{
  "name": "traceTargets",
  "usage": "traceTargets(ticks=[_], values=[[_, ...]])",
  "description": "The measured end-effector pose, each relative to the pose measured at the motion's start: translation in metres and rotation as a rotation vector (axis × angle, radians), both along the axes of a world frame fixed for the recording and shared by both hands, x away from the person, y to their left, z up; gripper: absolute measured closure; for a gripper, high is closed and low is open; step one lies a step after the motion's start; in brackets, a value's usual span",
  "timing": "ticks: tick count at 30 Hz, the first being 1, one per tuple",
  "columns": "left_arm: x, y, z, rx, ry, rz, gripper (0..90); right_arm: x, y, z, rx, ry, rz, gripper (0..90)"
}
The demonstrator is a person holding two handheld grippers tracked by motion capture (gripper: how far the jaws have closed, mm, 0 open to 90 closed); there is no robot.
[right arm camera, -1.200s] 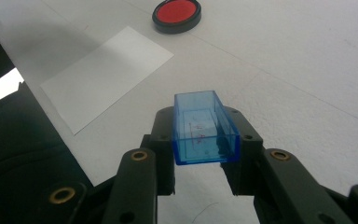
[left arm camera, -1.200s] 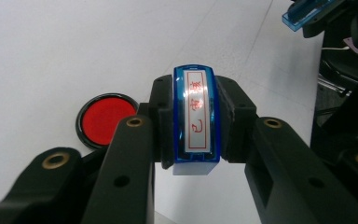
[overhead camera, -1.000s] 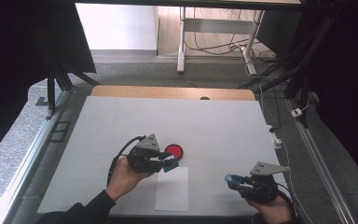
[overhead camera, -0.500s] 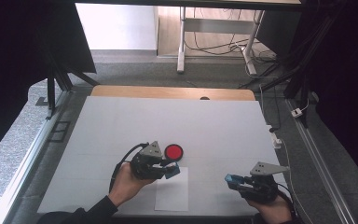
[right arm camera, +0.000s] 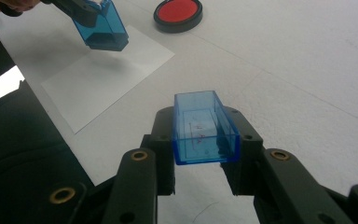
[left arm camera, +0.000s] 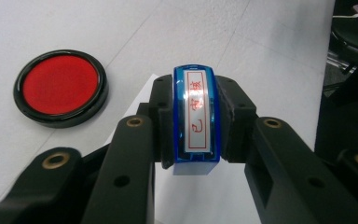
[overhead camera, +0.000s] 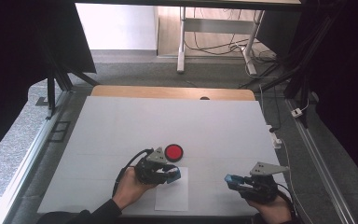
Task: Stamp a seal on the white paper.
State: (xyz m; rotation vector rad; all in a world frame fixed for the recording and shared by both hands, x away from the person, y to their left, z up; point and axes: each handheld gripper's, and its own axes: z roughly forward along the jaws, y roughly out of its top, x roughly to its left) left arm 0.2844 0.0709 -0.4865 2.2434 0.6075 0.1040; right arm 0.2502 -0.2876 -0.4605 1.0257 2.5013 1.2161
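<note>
My left gripper (overhead camera: 168, 174) is shut on a blue stamp (left arm camera: 196, 116) with a white label and red characters on its top. The stamp (right arm camera: 101, 28) hangs just above the far end of a white sheet of paper (right arm camera: 107, 74); I cannot tell whether it touches the sheet. A round red ink pad (overhead camera: 173, 151) in a black case lies just beyond the left gripper. My right gripper (overhead camera: 233, 181), near the front right of the table, is shut on a clear blue stamp cap (right arm camera: 204, 128), held with its hollow side up.
A large white mat (overhead camera: 121, 130) covers the table, with a strip of wood (overhead camera: 168, 92) at the far edge. Black frame rails run along both sides. Beyond the table are desk legs and cables (overhead camera: 205, 46) on the floor.
My left gripper has sunk with the stamp and come nearer the front edge, away from the ink pad and over the paper's far end. The right gripper has kept still.
</note>
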Motion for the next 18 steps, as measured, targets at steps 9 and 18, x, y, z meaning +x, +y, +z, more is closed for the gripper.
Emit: traceTargets(ticks=[9,18], values=[[0.002,-0.003,-0.009,0.014,0.008,-0.004,70.3,0.000,0.000,0.000,0.004,0.003,0.003,68.0],[0.004,-0.005,-0.017,0.029,0.026,0.001,70.3,0.000,0.000,0.000,0.005,0.004,0.004,67.9]])
